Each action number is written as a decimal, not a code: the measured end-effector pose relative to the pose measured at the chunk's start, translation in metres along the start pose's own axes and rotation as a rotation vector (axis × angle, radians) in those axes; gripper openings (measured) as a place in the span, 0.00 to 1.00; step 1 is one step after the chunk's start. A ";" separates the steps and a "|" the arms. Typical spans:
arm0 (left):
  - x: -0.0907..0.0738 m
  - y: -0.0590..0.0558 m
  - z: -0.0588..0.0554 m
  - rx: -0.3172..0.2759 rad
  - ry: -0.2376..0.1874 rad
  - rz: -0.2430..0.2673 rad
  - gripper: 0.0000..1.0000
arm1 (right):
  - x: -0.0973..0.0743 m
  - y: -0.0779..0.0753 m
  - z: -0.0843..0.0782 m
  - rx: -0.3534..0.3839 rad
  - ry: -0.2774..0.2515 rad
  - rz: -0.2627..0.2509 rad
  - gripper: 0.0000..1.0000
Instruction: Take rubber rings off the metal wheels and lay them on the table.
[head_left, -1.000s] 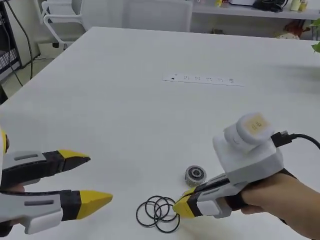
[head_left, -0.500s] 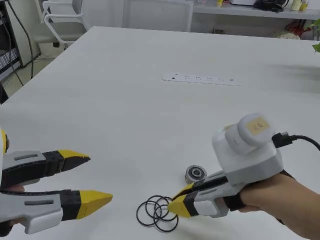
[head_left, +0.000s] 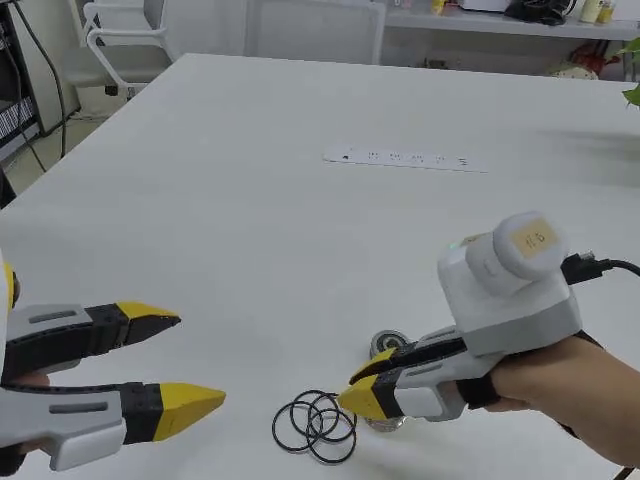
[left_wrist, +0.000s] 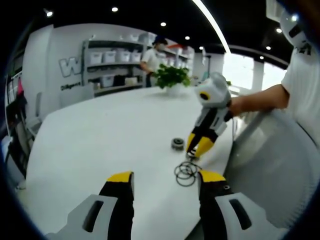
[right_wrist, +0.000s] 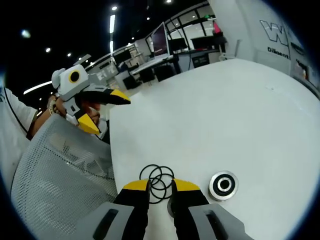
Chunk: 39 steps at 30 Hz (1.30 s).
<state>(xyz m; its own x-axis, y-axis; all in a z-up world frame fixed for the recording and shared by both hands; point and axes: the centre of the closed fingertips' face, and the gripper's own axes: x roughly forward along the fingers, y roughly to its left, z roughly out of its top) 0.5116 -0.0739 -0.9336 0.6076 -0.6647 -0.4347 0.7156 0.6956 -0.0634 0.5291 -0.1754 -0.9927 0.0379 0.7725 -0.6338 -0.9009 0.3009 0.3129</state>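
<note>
Head view: at a white table, the right gripper points its yellow tips at the edge of a loose cluster of black rubber rings lying flat, with a metal wheel just behind it. Its jaws stand a narrow gap apart (whether they pinch anything cannot be told). The left gripper, jaws wide apart and empty, hangs left of the rings.
</note>
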 end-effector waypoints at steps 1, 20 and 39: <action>0.000 0.000 0.000 -0.001 0.000 -0.001 0.53 | -0.001 0.002 0.002 -0.015 -0.007 0.001 0.18; 0.005 -0.015 -0.004 -0.014 0.018 -0.056 0.62 | -0.021 0.028 0.022 -0.184 -0.040 0.050 0.57; -0.002 -0.017 -0.005 -0.042 -0.003 -0.070 0.73 | -0.092 0.032 0.066 -0.098 -0.343 -0.024 0.83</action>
<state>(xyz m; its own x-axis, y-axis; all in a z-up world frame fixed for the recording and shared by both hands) 0.4968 -0.0827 -0.9363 0.5579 -0.7127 -0.4252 0.7411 0.6585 -0.1313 0.5250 -0.1998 -0.8778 0.1875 0.9136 -0.3609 -0.9346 0.2790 0.2207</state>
